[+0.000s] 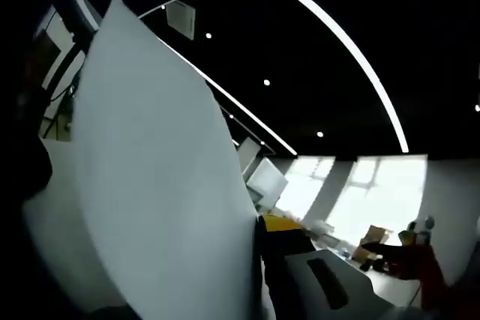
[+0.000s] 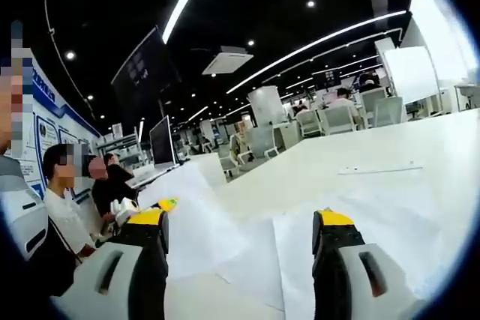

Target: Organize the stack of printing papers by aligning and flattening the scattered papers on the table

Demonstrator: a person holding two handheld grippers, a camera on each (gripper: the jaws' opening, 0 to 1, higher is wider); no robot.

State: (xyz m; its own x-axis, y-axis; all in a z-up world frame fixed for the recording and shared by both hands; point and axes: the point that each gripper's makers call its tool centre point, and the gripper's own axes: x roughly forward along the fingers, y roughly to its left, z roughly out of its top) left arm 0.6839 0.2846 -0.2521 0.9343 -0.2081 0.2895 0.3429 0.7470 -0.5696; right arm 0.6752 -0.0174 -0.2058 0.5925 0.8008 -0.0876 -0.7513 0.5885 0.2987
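Evidently the left claw point(image 1: 262, 260) has a large white sheet of printing paper point(image 1: 157, 185) lifted well off the bench: in the left gripper view the sheet stands almost upright, filling the picture from 7 o'clock up to 11 o'clock, with the dark ceiling and its light strips behind it. One yellow-tipped jaw shows at 5 o'clock, pressed against the sheet's lower edge; the other jaw is hidden behind the paper, so the claw reads as closed on the sheet, though the pinch itself is out of sight. Holding it raised like this looks like a way to carry the sheet over to the rest and square it up.

In the right gripper view the right claw point(image 2: 240, 234) stands wide, both yellow-tipped jaws apart with nothing between them, low over the white bench point(image 2: 375, 155). Loose white sheets point(image 2: 225, 245) lie overlapping and askew on the bench, running from between the jaws out toward 10 o'clock, with creases and offset edges showing. A further flat sheet point(image 2: 379, 169) lies well apart at 2 o'clock. The wide jaws suit pressing or nudging the edges, I judge. Aligning is far from done.

Seated people point(image 2: 64, 200) are at 9 o'clock.
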